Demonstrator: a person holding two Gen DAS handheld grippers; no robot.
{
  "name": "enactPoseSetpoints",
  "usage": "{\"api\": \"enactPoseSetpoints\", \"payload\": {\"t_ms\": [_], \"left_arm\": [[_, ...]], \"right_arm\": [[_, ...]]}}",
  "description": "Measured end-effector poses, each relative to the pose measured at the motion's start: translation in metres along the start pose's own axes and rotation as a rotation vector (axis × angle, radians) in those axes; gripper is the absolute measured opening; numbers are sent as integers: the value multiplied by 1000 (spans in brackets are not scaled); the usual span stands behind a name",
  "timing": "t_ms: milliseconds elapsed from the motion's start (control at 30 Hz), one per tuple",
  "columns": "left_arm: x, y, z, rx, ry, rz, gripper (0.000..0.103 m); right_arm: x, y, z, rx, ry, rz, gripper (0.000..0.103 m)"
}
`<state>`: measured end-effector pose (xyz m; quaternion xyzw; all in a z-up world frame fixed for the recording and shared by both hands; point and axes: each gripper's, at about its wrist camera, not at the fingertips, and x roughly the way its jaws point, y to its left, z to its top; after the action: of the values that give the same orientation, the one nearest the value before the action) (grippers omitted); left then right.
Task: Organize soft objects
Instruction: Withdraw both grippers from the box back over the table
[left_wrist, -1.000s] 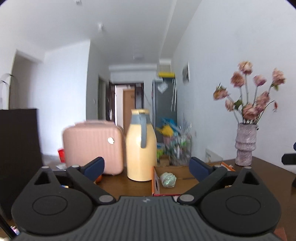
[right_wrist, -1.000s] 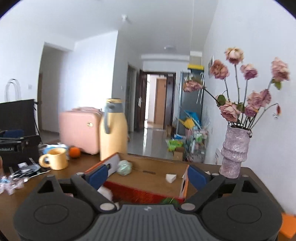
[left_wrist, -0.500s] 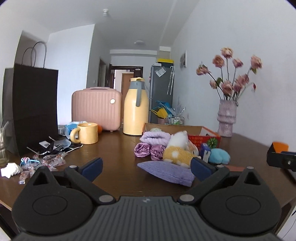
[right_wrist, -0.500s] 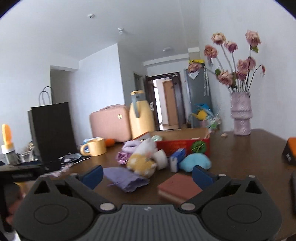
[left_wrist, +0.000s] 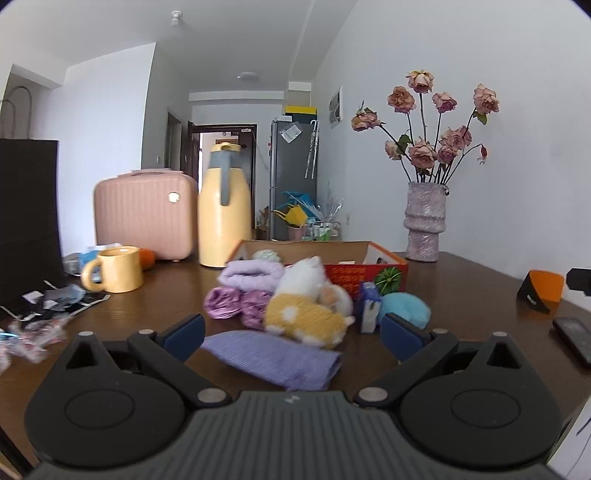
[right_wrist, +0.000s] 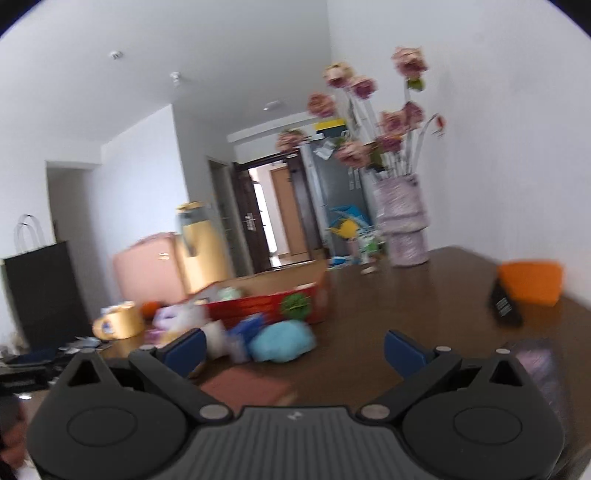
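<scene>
Dark brown wooden table (left_wrist: 461, 280): open bare surface on the right side, between the soft pile and the far-right edge. Near edge sits under both grippers. Left gripper (left_wrist: 291, 334) jaws released, wide apart, nothing between the pads; folded lavender ribbed cloth (left_wrist: 273, 356) lies just ahead of it. Right gripper (right_wrist: 293, 349) jaws spread wide, empty; view blurred. Soft pile mid-table: yellow-and-white plush toy (left_wrist: 306, 314), purple satin scrunchies (left_wrist: 236, 304), rolled lilac towel (left_wrist: 253, 275), light blue fluffy ball (left_wrist: 404, 308). Red-and-orange cardboard box (left_wrist: 365, 273) just behind the pile, a pale green ball (left_wrist: 264, 254) inside. Obstacles far left: yellow mug (left_wrist: 116, 275), cream thermos jug (left_wrist: 223, 218), pink ribbed mini suitcase (left_wrist: 144, 214), black paper bag (left_wrist: 27, 218). Far right: mauve vase of dried roses (left_wrist: 424, 225), orange-and-black block (left_wrist: 541, 290) near the right edge.
</scene>
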<state>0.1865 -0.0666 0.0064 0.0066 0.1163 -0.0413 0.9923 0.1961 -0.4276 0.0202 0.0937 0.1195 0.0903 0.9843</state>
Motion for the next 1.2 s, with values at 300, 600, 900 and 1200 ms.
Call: {"api": "enactPoseSetpoints", "payload": {"t_ms": [300, 600, 900, 1200], "left_arm": [[58, -35, 3, -30, 49, -26, 103], [95, -47, 1, -41, 120, -1, 103], [103, -44, -5, -38, 143, 24, 103], [107, -46, -7, -35, 150, 18, 103]], "right_arm": [[42, -138, 51, 19, -5, -99, 103], [89, -180, 41, -14, 66, -135, 101], [103, -184, 29, -54, 99, -169, 101], [105, -186, 26, -71, 104, -176, 101]]}}
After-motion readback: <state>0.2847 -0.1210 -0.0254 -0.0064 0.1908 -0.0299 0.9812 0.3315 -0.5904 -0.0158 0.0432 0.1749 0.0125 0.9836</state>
